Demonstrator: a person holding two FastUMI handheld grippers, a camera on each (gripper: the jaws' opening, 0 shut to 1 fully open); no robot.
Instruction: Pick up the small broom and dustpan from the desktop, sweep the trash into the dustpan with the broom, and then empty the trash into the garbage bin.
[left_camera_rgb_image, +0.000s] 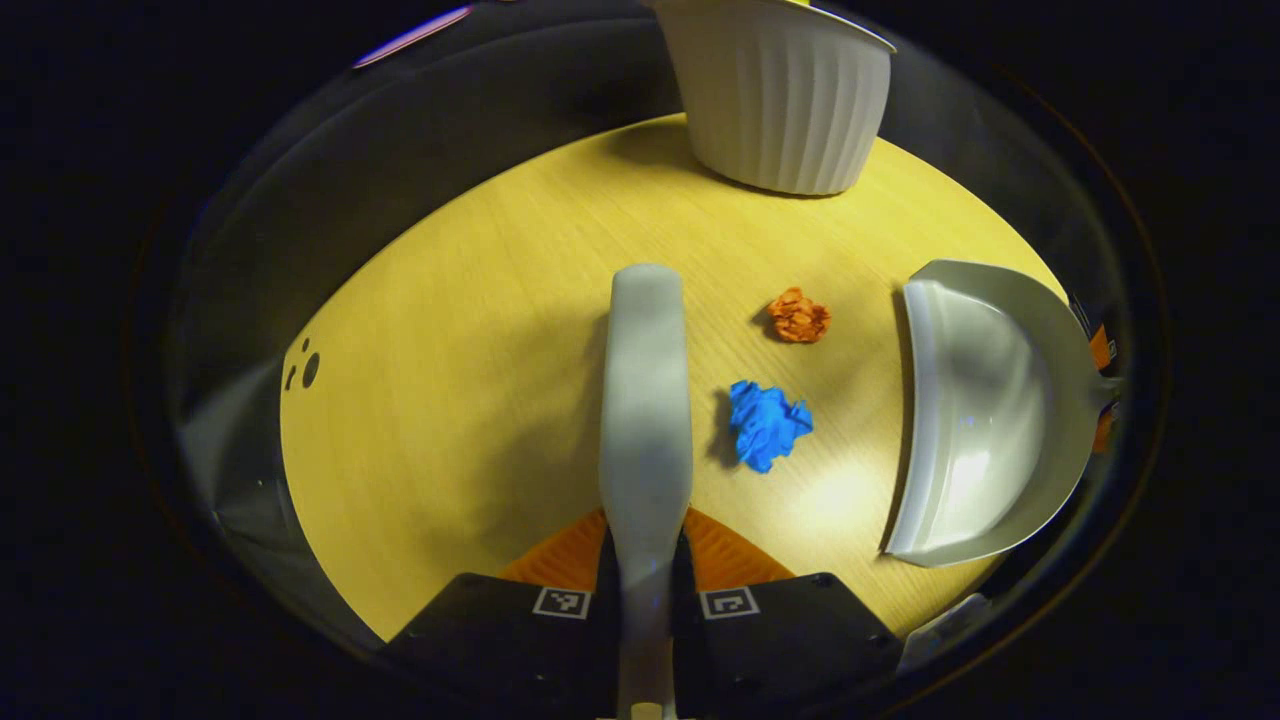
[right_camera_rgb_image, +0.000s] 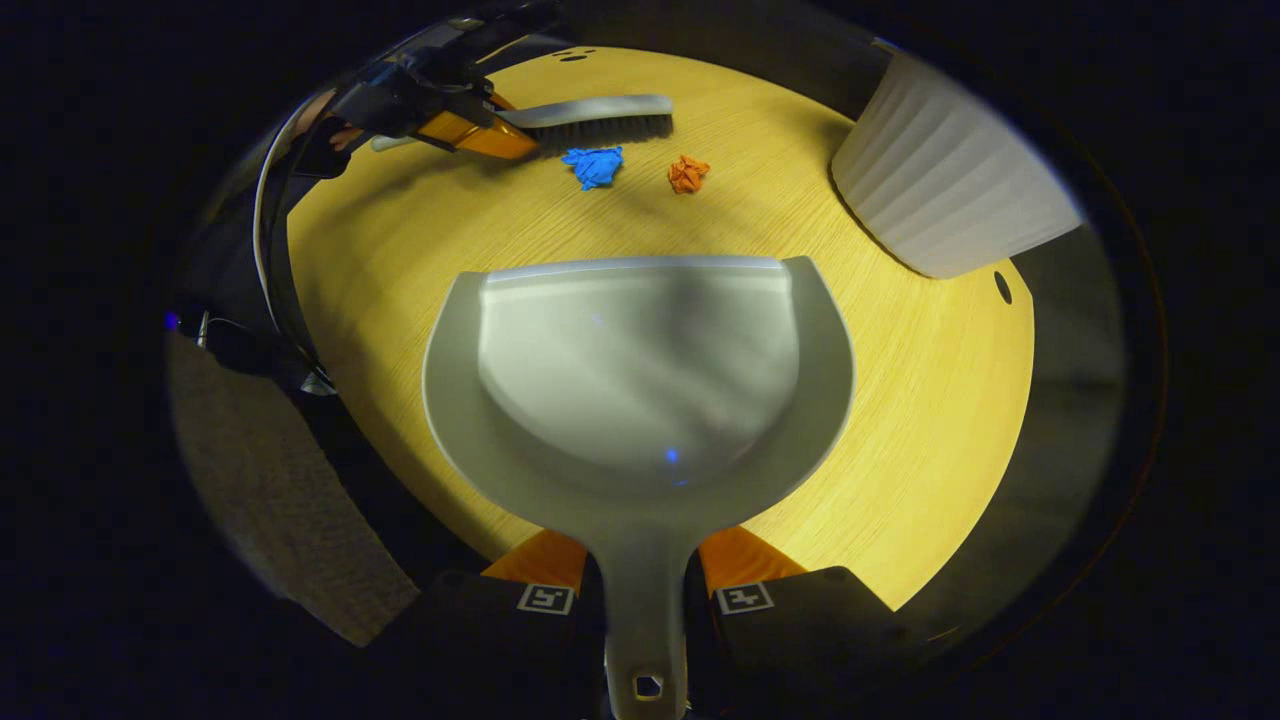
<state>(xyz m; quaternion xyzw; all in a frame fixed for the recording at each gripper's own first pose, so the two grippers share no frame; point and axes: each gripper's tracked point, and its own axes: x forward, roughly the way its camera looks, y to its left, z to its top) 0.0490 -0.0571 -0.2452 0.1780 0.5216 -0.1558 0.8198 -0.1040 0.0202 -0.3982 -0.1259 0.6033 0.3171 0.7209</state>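
My left gripper (left_camera_rgb_image: 645, 560) is shut on the handle of the small grey broom (left_camera_rgb_image: 646, 400), which points away over the yellow desktop (left_camera_rgb_image: 470, 330). Just right of the broom head lie a crumpled blue paper ball (left_camera_rgb_image: 765, 424) and, farther off, an orange one (left_camera_rgb_image: 798, 316). The grey dustpan (left_camera_rgb_image: 985, 410) sits at the right with its mouth facing them. In the right gripper view my right gripper (right_camera_rgb_image: 645, 580) is shut on the dustpan (right_camera_rgb_image: 640, 370) handle; beyond its lip lie the blue ball (right_camera_rgb_image: 594, 165) and orange ball (right_camera_rgb_image: 688, 173), with the broom (right_camera_rgb_image: 590, 115) and left gripper (right_camera_rgb_image: 465, 130) behind them.
A white ribbed garbage bin (left_camera_rgb_image: 785, 95) stands at the far edge of the desktop, also seen in the right gripper view as the bin (right_camera_rgb_image: 945, 190) at the upper right. Small dark holes (left_camera_rgb_image: 305, 370) mark the table's left edge. A grey cloth-like surface (right_camera_rgb_image: 270, 480) lies beside the table.
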